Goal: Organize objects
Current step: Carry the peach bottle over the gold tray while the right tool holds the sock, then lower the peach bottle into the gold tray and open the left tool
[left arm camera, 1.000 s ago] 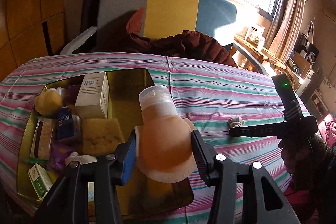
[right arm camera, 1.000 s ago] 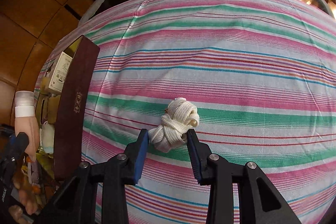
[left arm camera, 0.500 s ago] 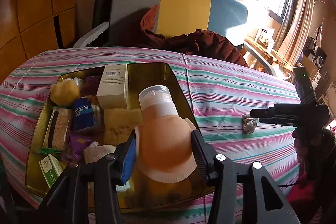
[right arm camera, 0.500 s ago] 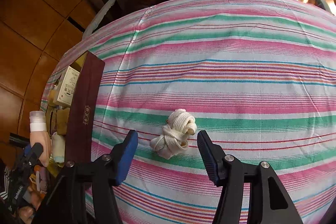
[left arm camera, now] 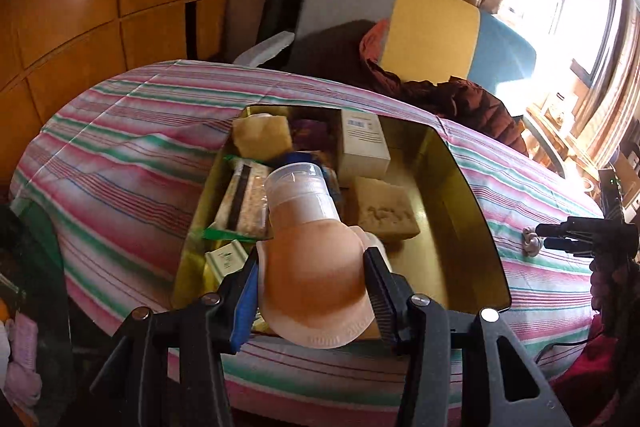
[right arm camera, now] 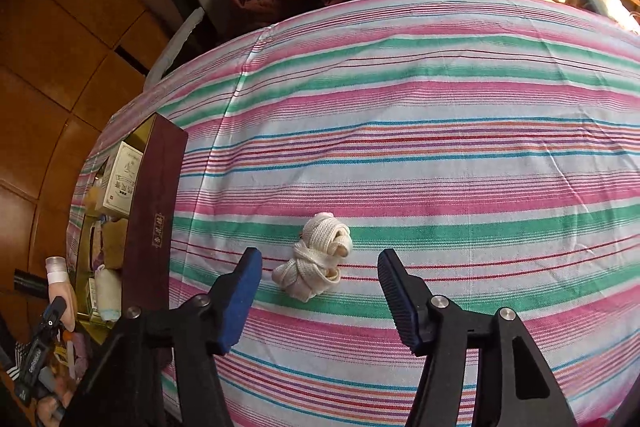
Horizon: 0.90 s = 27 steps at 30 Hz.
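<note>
Knotted cord (right arm camera: 314,259) lies untouched between closing right gripper (right arm camera: 320,301) jaws.

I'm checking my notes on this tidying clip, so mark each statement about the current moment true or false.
1. The left gripper is clamped on a peach squeeze bottle. True.
2. The knotted white cord is pinched between the right gripper's pads. False: it lies on the striped cloth between the jaws, which are closing, untouched.
3. The gold tin box already holds several items, including a white carton. True.
4. The squeeze bottle rests on the box floor. False: it is held above the box.
5. The cord lies inside the box. False: it is on the cloth outside it.
</note>
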Tool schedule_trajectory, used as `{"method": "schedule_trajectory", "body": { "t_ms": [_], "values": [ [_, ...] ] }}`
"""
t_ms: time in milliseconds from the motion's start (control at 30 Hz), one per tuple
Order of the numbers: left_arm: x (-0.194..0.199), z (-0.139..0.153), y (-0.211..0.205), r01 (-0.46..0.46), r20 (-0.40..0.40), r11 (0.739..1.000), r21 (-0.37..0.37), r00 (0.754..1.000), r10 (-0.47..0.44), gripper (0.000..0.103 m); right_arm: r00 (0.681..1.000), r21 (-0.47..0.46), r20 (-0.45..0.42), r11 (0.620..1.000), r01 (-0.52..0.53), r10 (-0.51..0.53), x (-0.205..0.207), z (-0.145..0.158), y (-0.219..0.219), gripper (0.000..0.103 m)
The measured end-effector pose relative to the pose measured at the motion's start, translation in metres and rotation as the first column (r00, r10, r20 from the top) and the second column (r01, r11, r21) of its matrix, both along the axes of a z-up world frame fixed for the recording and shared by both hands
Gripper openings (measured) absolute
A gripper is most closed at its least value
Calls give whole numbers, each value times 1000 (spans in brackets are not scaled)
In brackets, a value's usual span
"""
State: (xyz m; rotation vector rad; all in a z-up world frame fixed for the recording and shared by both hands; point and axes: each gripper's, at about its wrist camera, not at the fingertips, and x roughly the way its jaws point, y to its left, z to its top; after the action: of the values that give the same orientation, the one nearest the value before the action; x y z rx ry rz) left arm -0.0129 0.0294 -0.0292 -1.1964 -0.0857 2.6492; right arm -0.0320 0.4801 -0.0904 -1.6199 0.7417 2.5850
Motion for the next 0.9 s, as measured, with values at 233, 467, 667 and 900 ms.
{"method": "schedule_trajectory", "body": {
  "t_ms": [233,467,667,900],
  "values": [
    [2,10,-1,25,-10,999,46,1000,-24,49,1000,79,29,997,1,-3,-17,-16,-7,33],
    [-15,1,49,133,41,988,80,990,-137,49,998,143,22,988,-64,61,-18,-14,-18,31],
    [-23,-10,84,212,99,971,108,970,-223,49,997,157,22,985,-77,74,-18,-14,-20,31],
    [-37,-41,108,264,179,964,31,948,-265,49,995,193,23,976,-100,97,-20,-13,-25,31]
  ]
}}
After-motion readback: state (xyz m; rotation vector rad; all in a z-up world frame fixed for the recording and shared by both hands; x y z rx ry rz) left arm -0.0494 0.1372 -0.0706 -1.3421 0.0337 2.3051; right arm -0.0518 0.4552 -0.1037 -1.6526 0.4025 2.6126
